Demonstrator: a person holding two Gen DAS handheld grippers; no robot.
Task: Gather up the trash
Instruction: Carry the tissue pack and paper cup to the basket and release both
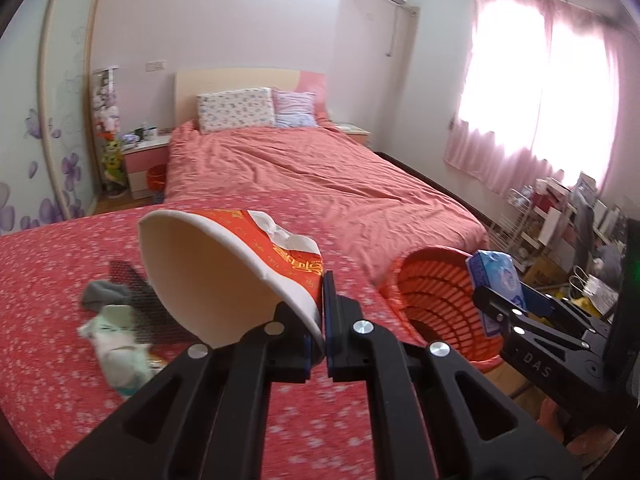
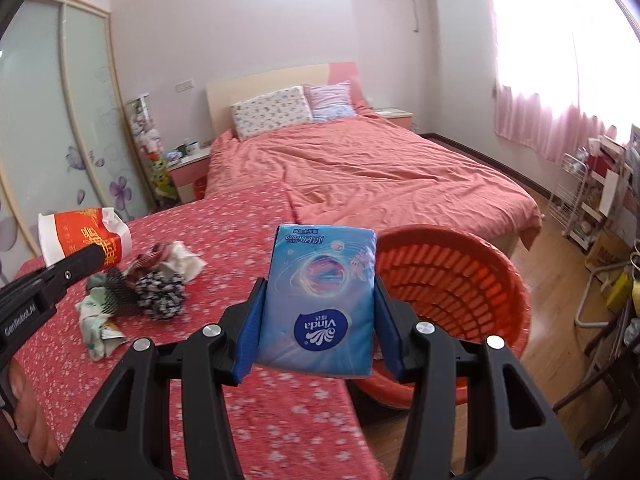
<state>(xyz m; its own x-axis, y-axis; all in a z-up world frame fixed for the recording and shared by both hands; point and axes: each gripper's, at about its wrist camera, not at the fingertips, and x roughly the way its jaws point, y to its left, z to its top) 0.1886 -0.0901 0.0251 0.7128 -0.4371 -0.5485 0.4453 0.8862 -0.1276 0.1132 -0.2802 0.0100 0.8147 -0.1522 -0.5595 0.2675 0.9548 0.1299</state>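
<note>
— While pale daylight fills the pink curtains, what sits at the far left of the flowered tablecloth?

— A heap of trash: crumpled paper, a dark mesh piece, a grey rag. Above it, the left gripper is clenched on the wall of a red-and-white paper cup, tipped on its side with its mouth facing the camera and white tissue poking out behind.

— And toward the middle?

— The right gripper clamps a blue Vinda tissue pack between its blue pads, the pack held upright just off the table's edge.

— Further right?

— An orange slatted basket stands tilted just beside the table's right edge, its open mouth toward the grippers. The tissue pack hangs close to its rim, the cup a little farther left. Behind everything lies a bed under a salmon cover.
</note>
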